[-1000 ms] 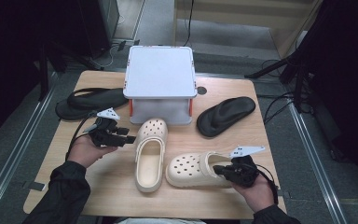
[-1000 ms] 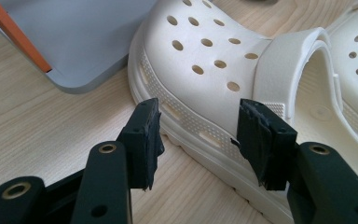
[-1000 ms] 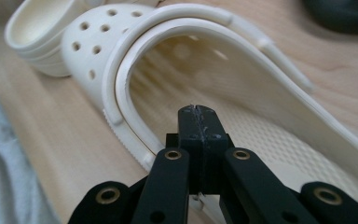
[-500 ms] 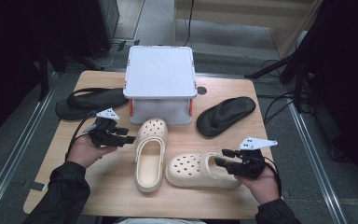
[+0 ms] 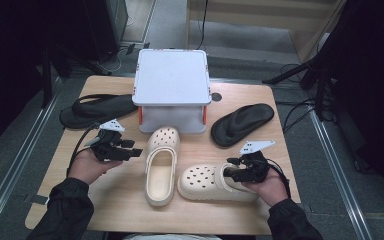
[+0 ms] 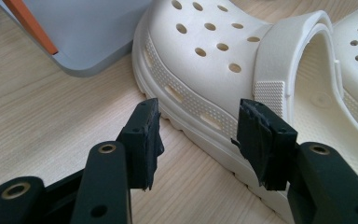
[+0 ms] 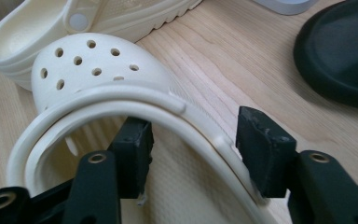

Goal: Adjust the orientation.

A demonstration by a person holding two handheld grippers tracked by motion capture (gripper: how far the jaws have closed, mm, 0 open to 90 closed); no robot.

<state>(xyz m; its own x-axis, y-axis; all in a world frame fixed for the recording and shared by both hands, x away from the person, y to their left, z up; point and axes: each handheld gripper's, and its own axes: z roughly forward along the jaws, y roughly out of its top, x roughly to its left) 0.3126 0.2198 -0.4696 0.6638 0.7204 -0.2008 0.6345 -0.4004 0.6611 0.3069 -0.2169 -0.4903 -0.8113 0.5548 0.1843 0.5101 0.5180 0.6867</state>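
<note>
1. Right gripper (image 5: pixel 236 169): jaws spread, straddling the rim of the near clog (image 5: pixel 215 183) at its heel end. One jaw sits inside the opening, the other outside the wall. Pads don't look pressed onto the rim, though contact is hard to judge in the right gripper view (image 7: pixel 193 142).
2. Near clog (image 7: pixel 98 93): cream foam, round holes over the toe, strap folded along the rim, textured footbed. It lies across the front of the table (image 5: pixel 65 200), toe towards the other clog.
3. Left gripper (image 5: pixel 132 148): jaws spread, nothing between them, hovering just beside the outer side of the far clog (image 5: pixel 161 162). In the left gripper view (image 6: pixel 198 140) the jaws frame its ribbed sole edge.
4. Far clog (image 6: pixel 223 51): same cream colour, holes on top, strap up against the upper, side vents above the sole. It points away from the person, toe just in front of the box (image 5: pixel 171 95).
5. Hands: right hand (image 5: pixel 265 182) low at the right front, gripper pointing left. Left hand (image 5: pixel 87 165) at the left, gripper pointing right. Dark sleeves come in from the bottom.
6. Further out: white box with orange latches at the table's back centre; one black flip-flop (image 5: pixel 242 124) to its right, another black flip-flop (image 5: pixel 97 109) to its left, both flat on the wood.
</note>
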